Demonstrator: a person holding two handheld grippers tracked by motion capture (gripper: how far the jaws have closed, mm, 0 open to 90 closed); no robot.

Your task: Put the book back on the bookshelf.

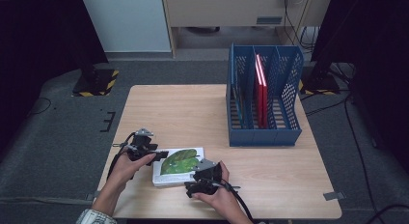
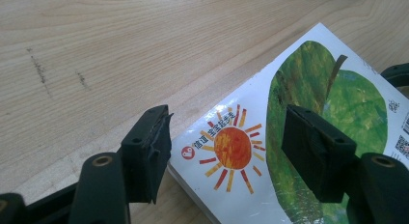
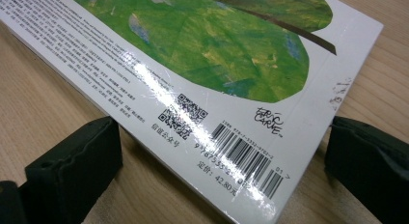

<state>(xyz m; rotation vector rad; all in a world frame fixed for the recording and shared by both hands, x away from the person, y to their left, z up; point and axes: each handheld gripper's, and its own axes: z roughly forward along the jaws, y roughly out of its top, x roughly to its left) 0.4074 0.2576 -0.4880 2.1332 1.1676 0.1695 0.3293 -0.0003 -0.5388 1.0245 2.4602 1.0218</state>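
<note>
Two claws close in on a picture book (image 1: 179, 165)

It lies flat near the desk's (image 1: 193, 108) front edge; left claw (image 1: 161, 154) and right claw (image 1: 201, 177) stand spread astride opposite corners, apparently to lift it.

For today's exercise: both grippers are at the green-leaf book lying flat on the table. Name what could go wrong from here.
1. The left gripper has one jaw over the cover and one off the edge; closing could skid on the glossy cover instead of gripping.
2. The right gripper straddles a corner of the book with jaws open; a corner pinch may let it pivot or droop.
3. The book lies near the table front edge, so a push could slide it off.
</note>
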